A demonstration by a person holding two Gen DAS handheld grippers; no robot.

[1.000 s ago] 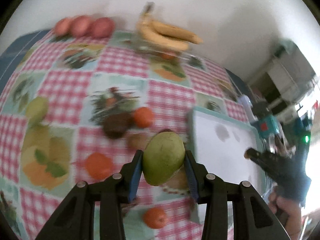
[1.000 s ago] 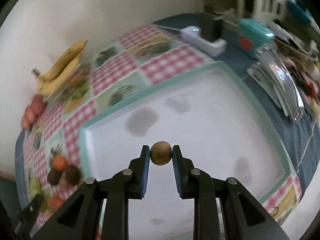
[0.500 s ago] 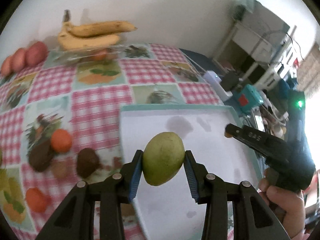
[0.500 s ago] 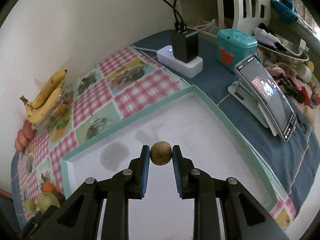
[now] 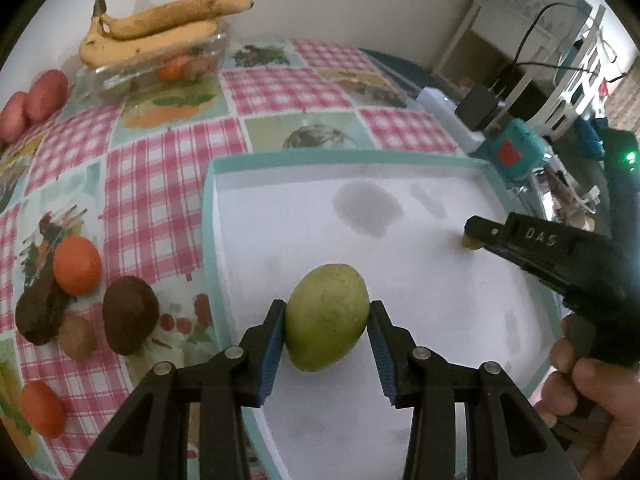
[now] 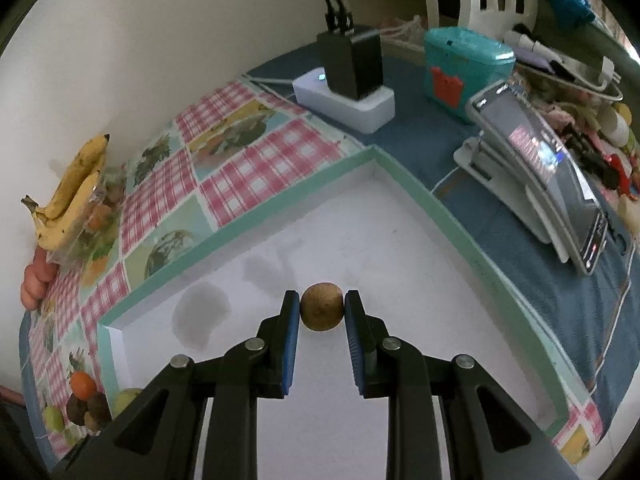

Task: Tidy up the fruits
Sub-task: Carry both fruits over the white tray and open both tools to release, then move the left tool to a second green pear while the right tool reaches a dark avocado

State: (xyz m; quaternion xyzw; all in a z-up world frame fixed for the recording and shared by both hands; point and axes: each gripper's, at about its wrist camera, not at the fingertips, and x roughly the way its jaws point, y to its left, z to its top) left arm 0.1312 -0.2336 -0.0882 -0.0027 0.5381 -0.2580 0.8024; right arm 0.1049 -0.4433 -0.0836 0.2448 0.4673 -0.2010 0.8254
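My left gripper (image 5: 327,322) is shut on a green mango (image 5: 326,316) and holds it over the near left part of the white tray with a teal rim (image 5: 208,216). My right gripper (image 6: 322,312) is shut on a small round brown fruit (image 6: 322,307) above the tray's far part (image 6: 404,184). The right gripper also shows in the left wrist view (image 5: 474,236), low over the tray's right side. Oranges (image 5: 77,266), dark brown fruits (image 5: 129,314) and a small brown fruit (image 5: 77,336) lie on the checked cloth left of the tray.
Bananas (image 5: 160,28) lie on a clear box (image 5: 160,68) at the back, red fruits (image 5: 46,94) at far left. A white power strip with a black charger (image 6: 352,80), a teal box (image 6: 464,68) and a phone on a stand (image 6: 548,184) sit beyond the tray's right rim.
My left gripper has carried the mango from above the cloth to above the tray. My right gripper has moved with the brown fruit toward the tray's far corner and lower.
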